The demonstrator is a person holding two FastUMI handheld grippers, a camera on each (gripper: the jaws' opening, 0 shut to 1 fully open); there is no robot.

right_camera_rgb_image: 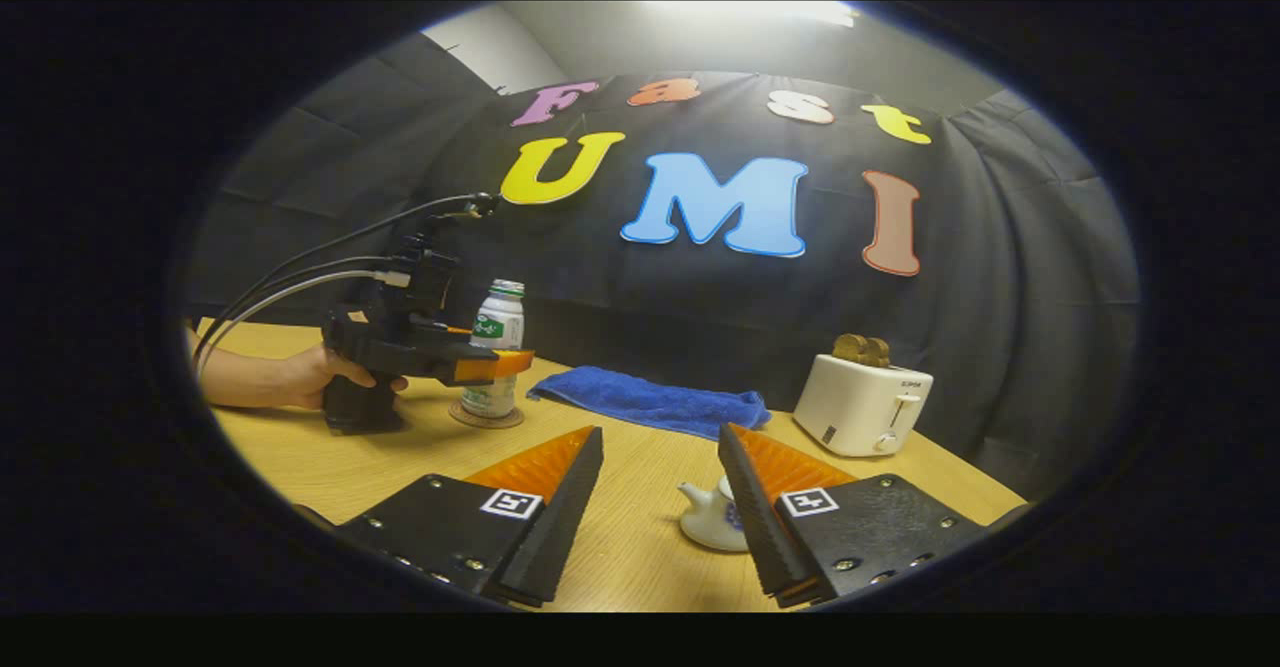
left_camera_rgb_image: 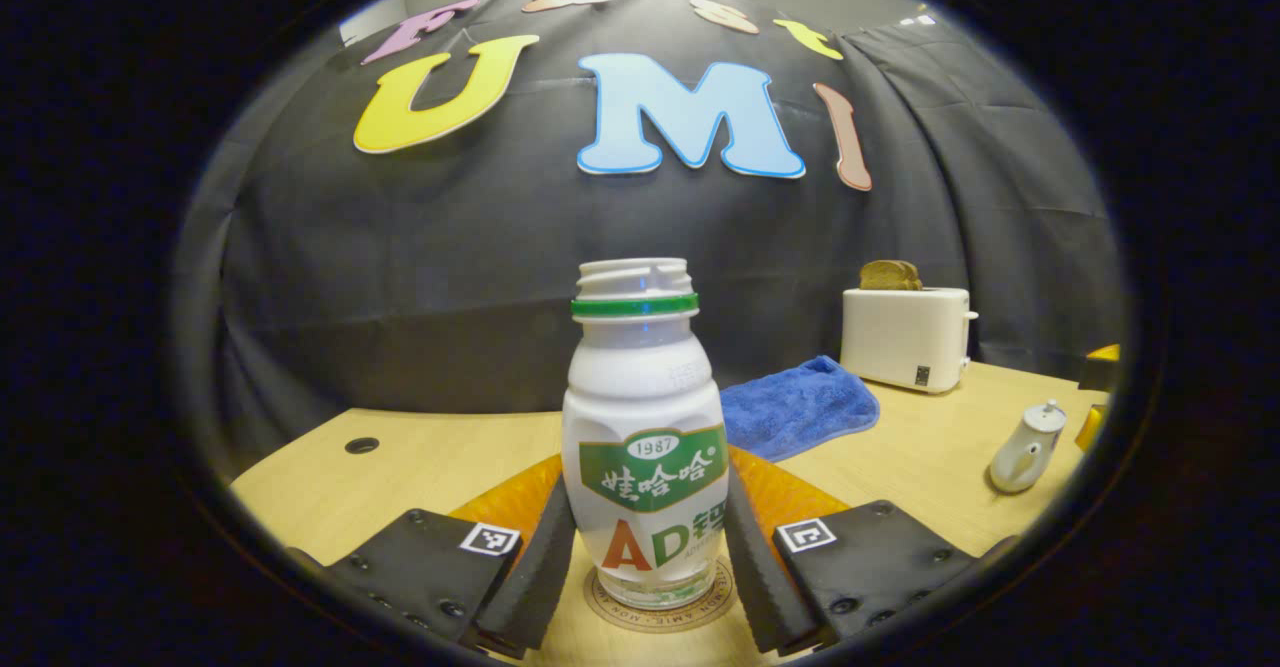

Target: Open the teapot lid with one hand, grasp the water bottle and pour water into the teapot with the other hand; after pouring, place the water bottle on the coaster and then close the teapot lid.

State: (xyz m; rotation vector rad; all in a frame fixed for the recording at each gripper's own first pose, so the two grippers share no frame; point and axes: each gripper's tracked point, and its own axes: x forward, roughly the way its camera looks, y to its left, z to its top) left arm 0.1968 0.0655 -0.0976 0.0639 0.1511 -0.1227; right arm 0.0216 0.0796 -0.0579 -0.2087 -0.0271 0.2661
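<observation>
A white water bottle (left_camera_rgb_image: pixel 645 417) with a green label and no cap stands upright on a round coaster (left_camera_rgb_image: pixel 610 607). My left gripper (left_camera_rgb_image: pixel 650 547) is shut on its lower body, one finger pressing each side. The right gripper view shows the same bottle (right_camera_rgb_image: pixel 497 332) on its coaster (right_camera_rgb_image: pixel 487 417) at the far left, with the left gripper (right_camera_rgb_image: pixel 490 365) around it and a hand (right_camera_rgb_image: pixel 300 379) holding that gripper. A small white teapot (left_camera_rgb_image: pixel 1027 437) with its lid on stands far to the right. My right gripper (right_camera_rgb_image: pixel 660 507) is open above the table, the teapot (right_camera_rgb_image: pixel 708 517) partly hidden behind its right finger.
A blue towel (left_camera_rgb_image: pixel 797 405) lies behind the bottle. A white toaster (left_camera_rgb_image: pixel 905 337) holding bread stands at the back right by the black cloth. A yellow object (left_camera_rgb_image: pixel 1100 357) sits at the right edge. The wooden table (left_camera_rgb_image: pixel 361 444) has a cable hole at its left.
</observation>
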